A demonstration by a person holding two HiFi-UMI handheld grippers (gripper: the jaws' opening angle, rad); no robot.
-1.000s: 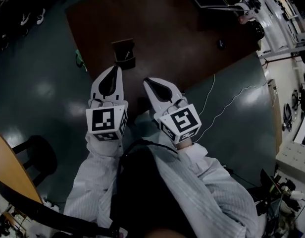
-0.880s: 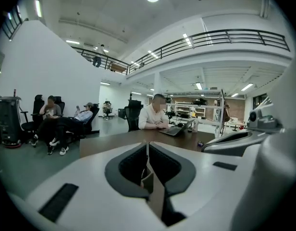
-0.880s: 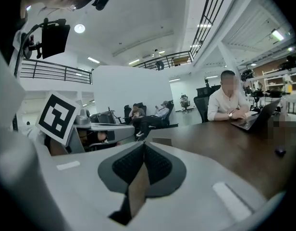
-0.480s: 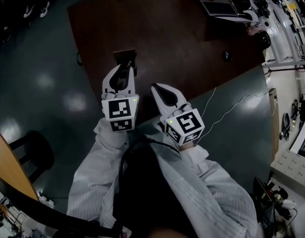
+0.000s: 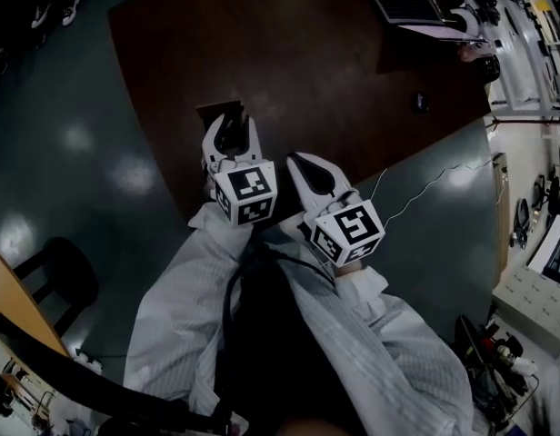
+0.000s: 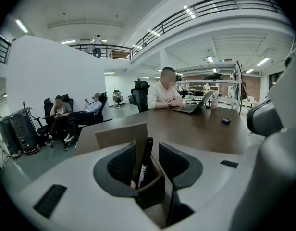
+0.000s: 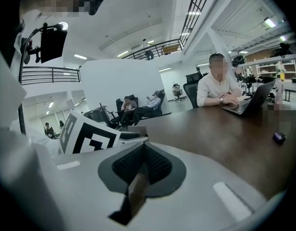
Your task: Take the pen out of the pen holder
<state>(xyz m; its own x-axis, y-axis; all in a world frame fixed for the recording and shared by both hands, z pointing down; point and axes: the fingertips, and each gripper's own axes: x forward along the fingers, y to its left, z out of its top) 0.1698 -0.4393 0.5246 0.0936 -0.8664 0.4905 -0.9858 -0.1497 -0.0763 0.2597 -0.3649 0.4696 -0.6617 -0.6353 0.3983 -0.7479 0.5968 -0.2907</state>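
A small brown pen holder [image 5: 216, 113] stands near the front-left corner of the dark wooden table [image 5: 307, 53]. In the left gripper view, a black pen [image 6: 144, 163] stands upright in the pen holder [image 6: 118, 136]. My left gripper [image 5: 233, 129] reaches to the holder; its jaws have just been opening and now stand open on either side of the pen, with the pads clear of it. To the right, over the table's edge, my right gripper [image 5: 309, 167] is shut with nothing in it. In its own view the right gripper [image 7: 142, 149] shows its pads meeting.
At the table's far end a person works on a laptop [image 5: 403, 3], and a small dark object [image 5: 421, 104] lies nearby. A white cable [image 5: 425, 187] runs over the floor on the right. A black chair [image 5: 57, 280] stands at left. Benches with equipment line the right edge.
My left gripper has moved forward and down to the pen holder, and its jaws have gone from shut to open around the pen. The right gripper has edged forward, still shut.
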